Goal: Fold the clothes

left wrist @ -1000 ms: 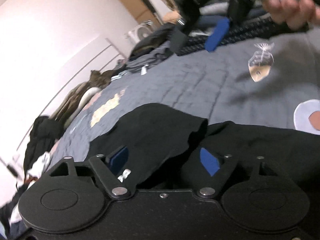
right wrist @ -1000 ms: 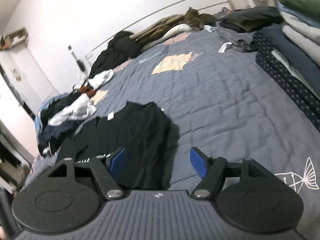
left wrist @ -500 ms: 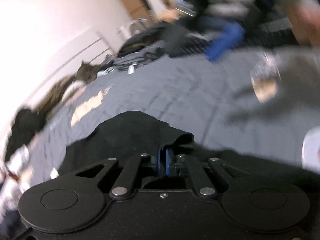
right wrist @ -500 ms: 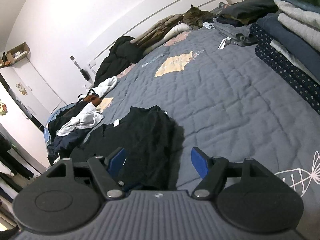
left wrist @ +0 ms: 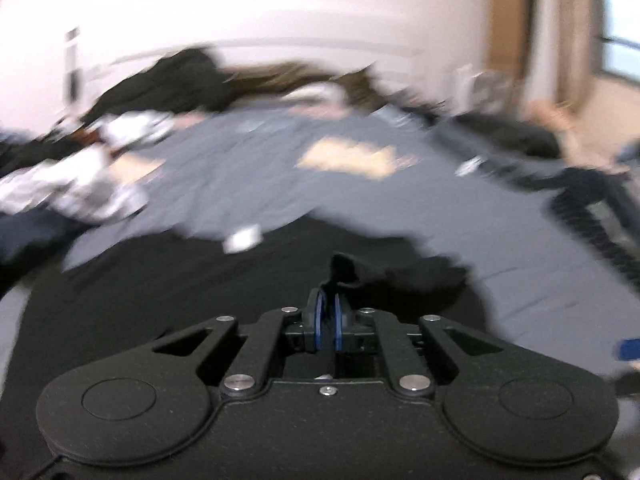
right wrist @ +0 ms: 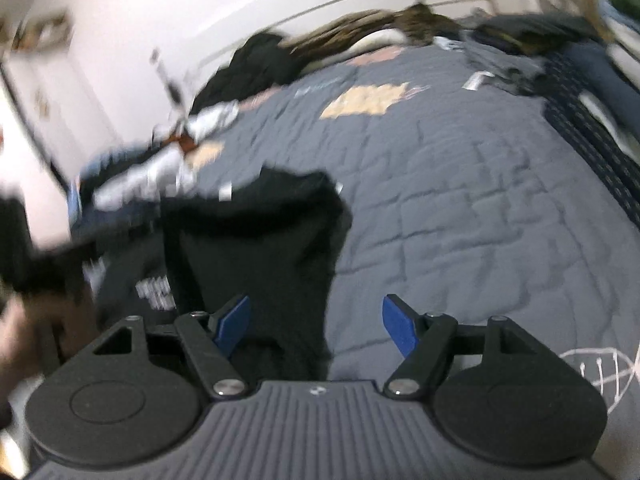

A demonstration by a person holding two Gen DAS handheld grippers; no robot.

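my left hand-held gripper (left wrist: 328, 312) was pressed together, its blue pads (left wrist: 318, 320) pinching a small tuft of the black garment (left wrist: 200, 280) that stuck up just past the fingertips. in the left wrist view the black garment spread from that pinch out toward nine o'clock and down under the gripper body, lying on the grey quilted bedspread (left wrist: 400, 208). a small white tag (left wrist: 242, 240) sat at the garment's far edge, at about eleven o'clock from the pinch. the whole view was smeared, so finer detail of the cloth could not be told.

my right hand-held gripper (right wrist: 316, 324) was spread wide, with nothing pressed between its pads. its left pad (right wrist: 232, 320) hung over the black garment (right wrist: 260, 248), and its right pad (right wrist: 400, 328) hung over bare bedspread (right wrist: 460, 200); the garment's right edge ran down between the two. whether either pad touched the cloth i could not tell. from this gripper the garment reached toward eleven o'clock, where a white tag (right wrist: 226, 192) showed at its far edge.

beyond it, at ten o'clock, lay a heap of white and dark clothes (right wrist: 160, 172) along the bed's side. at twelve o'clock a tan patch (right wrist: 368, 100) was printed on the bedspread, and past that brown and black things (right wrist: 340, 40) were piled against the white wall. at two o'clock a stack of dark folded clothes (right wrist: 520, 36) sat by a dotted navy cloth (right wrist: 580, 120). a white line drawing (right wrist: 600, 364) marked the bedspread at four o'clock. a blurred hand (right wrist: 16, 344) showed at nine o'clock.
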